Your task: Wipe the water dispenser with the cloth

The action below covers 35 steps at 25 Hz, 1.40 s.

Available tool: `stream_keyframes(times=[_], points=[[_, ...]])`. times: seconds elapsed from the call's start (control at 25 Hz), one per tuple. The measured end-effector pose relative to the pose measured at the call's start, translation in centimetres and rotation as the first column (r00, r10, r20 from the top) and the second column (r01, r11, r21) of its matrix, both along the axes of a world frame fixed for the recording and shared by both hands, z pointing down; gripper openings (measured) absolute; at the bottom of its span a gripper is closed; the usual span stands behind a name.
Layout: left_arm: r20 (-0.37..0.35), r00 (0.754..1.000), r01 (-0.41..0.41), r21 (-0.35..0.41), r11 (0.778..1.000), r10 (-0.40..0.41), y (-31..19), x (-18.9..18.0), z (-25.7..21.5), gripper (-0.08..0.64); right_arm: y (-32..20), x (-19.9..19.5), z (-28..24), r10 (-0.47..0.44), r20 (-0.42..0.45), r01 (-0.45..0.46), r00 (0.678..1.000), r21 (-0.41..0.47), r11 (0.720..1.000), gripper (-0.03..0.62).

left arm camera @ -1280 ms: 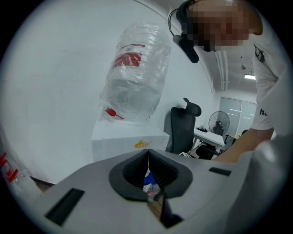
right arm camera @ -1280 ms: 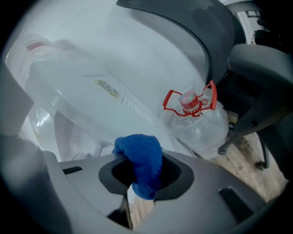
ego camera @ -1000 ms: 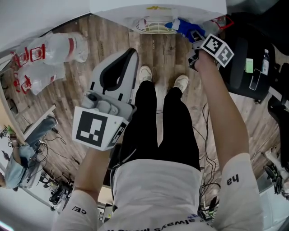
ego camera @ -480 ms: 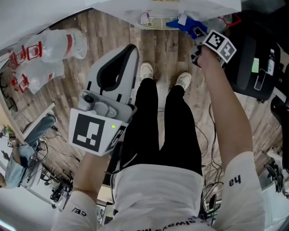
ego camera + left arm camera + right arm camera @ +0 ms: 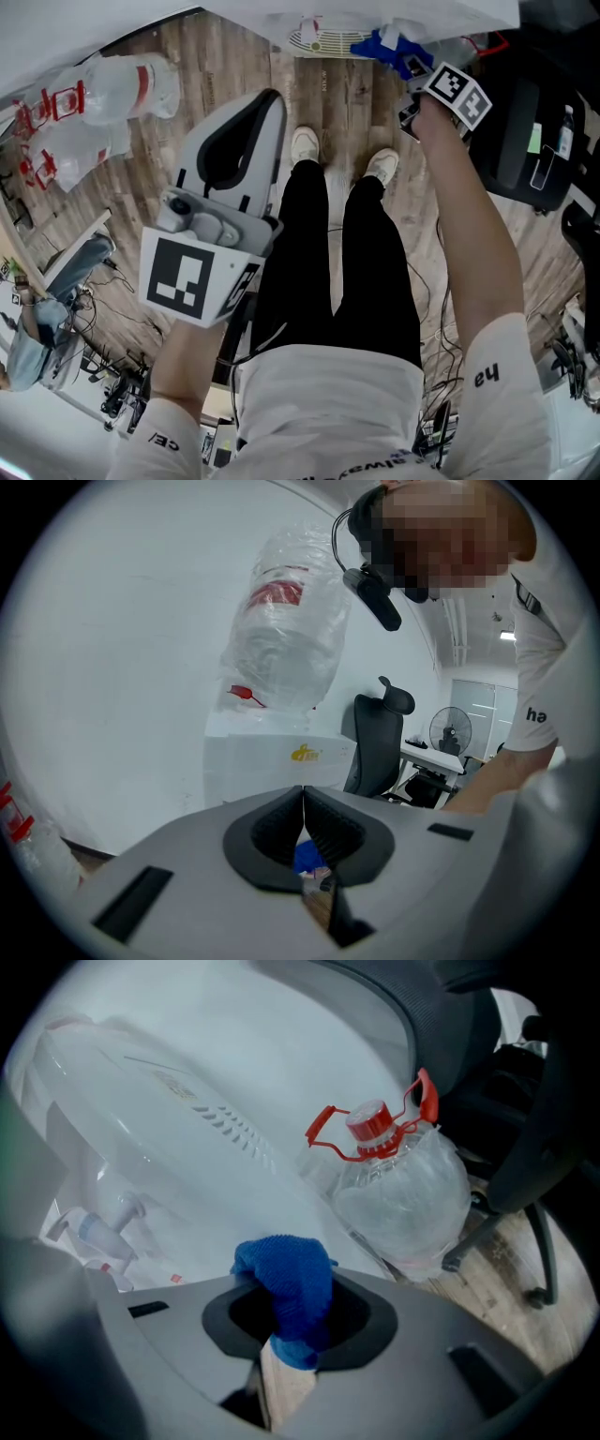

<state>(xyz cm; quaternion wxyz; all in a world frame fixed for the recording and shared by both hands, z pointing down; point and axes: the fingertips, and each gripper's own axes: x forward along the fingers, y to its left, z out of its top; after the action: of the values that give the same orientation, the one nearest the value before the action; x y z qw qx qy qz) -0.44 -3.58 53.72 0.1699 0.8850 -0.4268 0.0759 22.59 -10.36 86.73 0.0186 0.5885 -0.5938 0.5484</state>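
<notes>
While the right gripper (image 5: 410, 67) reaches forward to the front of the white dispenser (image 5: 450, 11), its jaws are clamped on a blue cloth (image 5: 392, 47).

- **Head view.** The cloth lies just beside the slatted drip tray (image 5: 323, 40), at the dispenser's lower edge. The left gripper (image 5: 275, 101) is held nearer the body, above the wood floor (image 5: 347, 103) and left of the person's shoes (image 5: 302, 150). It is well apart from the dispenser. Clear empty bottles (image 5: 112, 94) with red marks lie on the floor at far left.
- **Right gripper view.** The cloth (image 5: 286, 1288) bunches up out of the gripper (image 5: 291, 1312), pinched between both pads. Behind it spreads the dispenser's white vented panel (image 5: 187, 1101), with a tap (image 5: 103, 1227) at lower left. Whether the cloth touches the panel cannot be told. A clear jug (image 5: 398, 1194) with a red cap and red handle stands on the floor beside the dispenser.
- **Left gripper view.** The jaw tips of the gripper (image 5: 303, 794) meet, with nothing held between them. Beyond them stands the dispenser (image 5: 272, 761), carrying an upturned clear bottle (image 5: 286, 630). A black office chair (image 5: 380, 742) and a fan (image 5: 450, 733) stand to its right.
</notes>
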Motion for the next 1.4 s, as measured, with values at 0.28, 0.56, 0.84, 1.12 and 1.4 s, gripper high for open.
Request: stream_keyframes(times=[0.28, 0.56, 0.84, 1.12, 1.4], points=[[-0.011, 1.000, 0.018, -0.002, 1.000, -0.018, 0.1, -0.5, -0.1, 0.020, 2.2, -1.3, -4.2, -0.065, -0.145, 0.077, 0.987, 0.078, 0.994, 0.097], [-0.025, 0.999, 0.032, 0.001, 0.999, -0.032, 0.0, -1.0, -0.6, 0.020, 5.3, -3.9, -12.3, -0.086, -0.262, 0.144, 0.961, 0.209, 0.967, 0.097], [-0.033, 0.998, 0.050, 0.001, 0.999, -0.050, -0.5, -2.2, -0.8, 0.021, 8.6, -11.4, -21.3, -0.208, -0.309, 0.314, 0.928, 0.350, 0.882, 0.097], [-0.035, 0.996, 0.087, 0.007, 0.996, -0.086, -0.9, -4.6, -1.0, 0.021, 8.5, -19.1, -27.6, -0.318, -0.365, 0.465, 0.875, 0.445, 0.766, 0.098], [-0.031, 0.992, 0.124, 0.008, 0.992, -0.123, -1.3, -7.4, -1.2, 0.020, 5.0, -23.6, -29.1, -0.335, -0.383, 0.495, 0.861, 0.477, 0.726, 0.098]])
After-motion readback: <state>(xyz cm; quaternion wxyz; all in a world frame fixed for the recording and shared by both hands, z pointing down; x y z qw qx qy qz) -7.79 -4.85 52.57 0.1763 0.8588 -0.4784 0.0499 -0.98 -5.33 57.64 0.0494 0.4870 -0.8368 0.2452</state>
